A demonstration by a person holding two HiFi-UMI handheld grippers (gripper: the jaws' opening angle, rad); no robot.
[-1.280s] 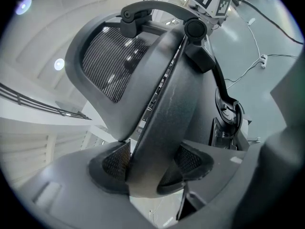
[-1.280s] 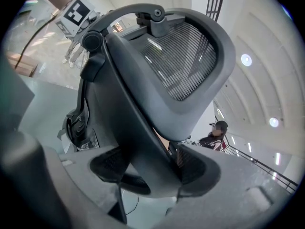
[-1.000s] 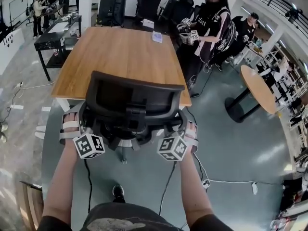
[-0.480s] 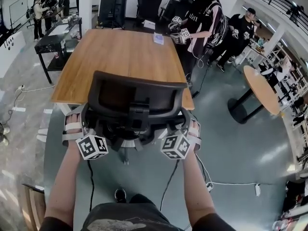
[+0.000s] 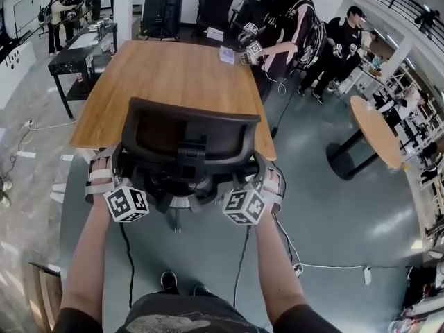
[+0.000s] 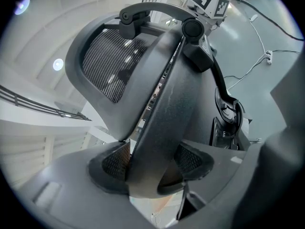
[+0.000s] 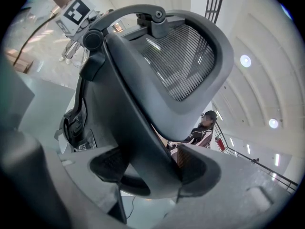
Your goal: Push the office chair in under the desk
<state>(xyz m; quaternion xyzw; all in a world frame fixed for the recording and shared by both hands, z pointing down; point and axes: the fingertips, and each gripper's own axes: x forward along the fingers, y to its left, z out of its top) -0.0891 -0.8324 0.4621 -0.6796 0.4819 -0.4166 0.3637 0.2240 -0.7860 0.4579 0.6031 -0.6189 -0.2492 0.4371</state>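
The black mesh-backed office chair (image 5: 187, 141) stands at the near edge of the wooden desk (image 5: 173, 75), its back facing me. My left gripper (image 5: 104, 173) is shut on the left strut of the chair's back frame. In the left gripper view, both pads (image 6: 116, 161) press the grey strut (image 6: 167, 104). My right gripper (image 5: 270, 180) is shut on the right strut. In the right gripper view, the strut (image 7: 128, 104) fills the gap between the fingers of that gripper (image 7: 150, 168). The chair's seat and wheels are hidden under its back.
A person (image 5: 288, 26) with grippers stands at the desk's far right corner; others stand behind. A round table (image 5: 371, 127) is at the right and a black cart (image 5: 80, 54) at the left. Cables (image 5: 326, 263) lie on the floor. A small card (image 5: 227, 54) lies on the desk.
The chair and both grippers have moved a little toward the desk. The person beside the desk has walked toward its far end.
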